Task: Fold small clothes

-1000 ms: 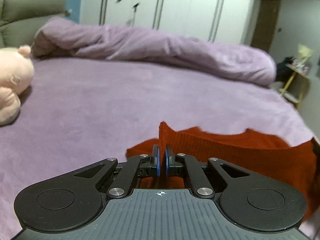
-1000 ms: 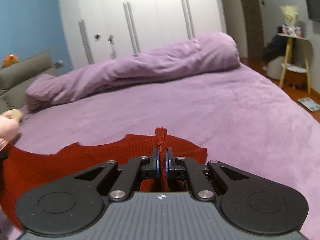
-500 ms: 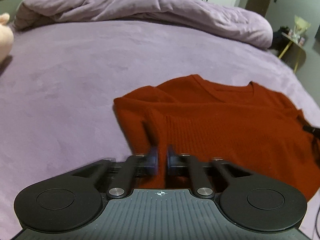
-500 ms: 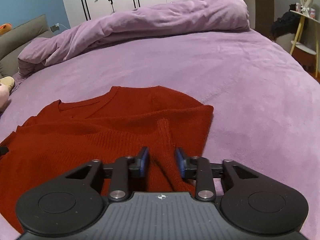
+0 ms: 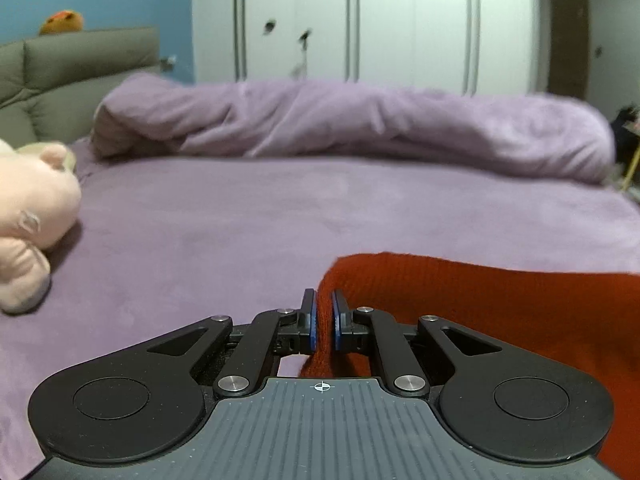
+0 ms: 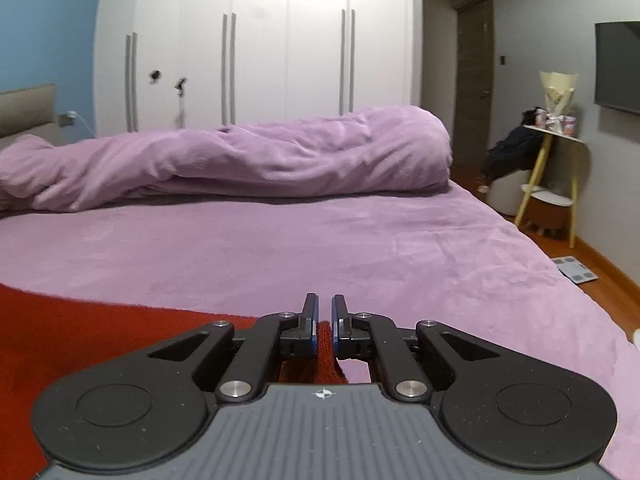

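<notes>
**Fold in progress: both grippers pinching 1 edge of the sweater**

Status: the rust-red ribbed knit sweater lies on the purple fleece bed cover, near the front edge. Left gripper has its blue pads nearly together with a ridge of red knit clamped between them. Right gripper same: narrow gap, red fabric pinched low between the pads.

Judgement: early-to-mid. 2 grips made, no finished fold visible. Left to do: carry the held edge over, lay it down, release, then remaining folds.

View differences:
- Left wrist: pink plush toy at left, sweater spreading rightward.
- Right wrist: sweater spreading leftward, yellow-legged side table, wall TV.
- Both: rolled purple duvet; neither shows the whole garment.
</notes>
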A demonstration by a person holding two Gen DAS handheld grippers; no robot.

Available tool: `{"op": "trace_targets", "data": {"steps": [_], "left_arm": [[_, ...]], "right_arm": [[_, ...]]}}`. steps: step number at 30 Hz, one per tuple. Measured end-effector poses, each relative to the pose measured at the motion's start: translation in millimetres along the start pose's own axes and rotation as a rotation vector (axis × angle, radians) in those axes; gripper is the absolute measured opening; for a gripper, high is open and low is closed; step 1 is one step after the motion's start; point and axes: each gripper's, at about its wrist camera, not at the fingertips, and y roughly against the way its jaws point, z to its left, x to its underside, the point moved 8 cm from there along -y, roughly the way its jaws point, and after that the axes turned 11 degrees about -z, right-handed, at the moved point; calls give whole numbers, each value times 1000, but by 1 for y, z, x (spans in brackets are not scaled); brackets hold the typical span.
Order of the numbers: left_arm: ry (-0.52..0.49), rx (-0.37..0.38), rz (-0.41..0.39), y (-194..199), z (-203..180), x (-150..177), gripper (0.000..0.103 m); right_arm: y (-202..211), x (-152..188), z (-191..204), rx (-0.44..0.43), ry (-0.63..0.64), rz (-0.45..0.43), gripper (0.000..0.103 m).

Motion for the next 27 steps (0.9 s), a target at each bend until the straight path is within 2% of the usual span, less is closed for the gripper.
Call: {"op": "trace_targets", "data": {"steps": [2,3,4,5,6,7,8,11,12,13,14,17,19,21,22,23,25,27], "left_arm": [[5,-22,116,-17,-2,21,14],[9,-41,137,-17,-2,28,14],[19,-45,122,-11,-3,32,16],[39,-21,85,-3,-6,32,28],[56,13,57,3,-13,32,35],[83,56,33,8,-22,32,43],[111,92,14,12,-32,32,45],[133,160,21,5,-61,38,57],[116,160,23,1,-66,42,57],[73,134,20,-5,-70,48,57],[25,101,27,-12,-72,55,56],[-13,42,52,-22,-57,75,56],[67,10,55,-25,-33,81,55],[152,8,57,-24,-15,82,48],[152,7,56,-24,-9,83,45],[123,4,52,-23,-7,83,45],[81,10,52,-19,-7,83,45],[39,6,63,-12,-7,83,45]], "right_arm": [[-14,11,0,18,-6,35,6],[-19,17,0,37,10,60,6],[-22,24,-1,73,32,88,7],[-20,26,-1,106,39,87,12],[-13,25,4,96,16,61,13],[-5,25,13,52,-33,39,13],[3,28,29,-26,-88,41,13],[23,49,108,-349,-156,120,11],[30,60,136,-448,-142,153,12],[35,70,155,-505,-107,173,12],[36,79,165,-519,-56,175,12],[29,88,149,-455,56,113,16],[17,88,112,-348,77,114,15],[4,89,63,-232,90,117,14],[0,88,37,-184,61,118,1],[1,86,19,-165,25,110,0],[1,85,-8,-70,45,96,0],[2,88,-19,-36,48,98,0]]}}
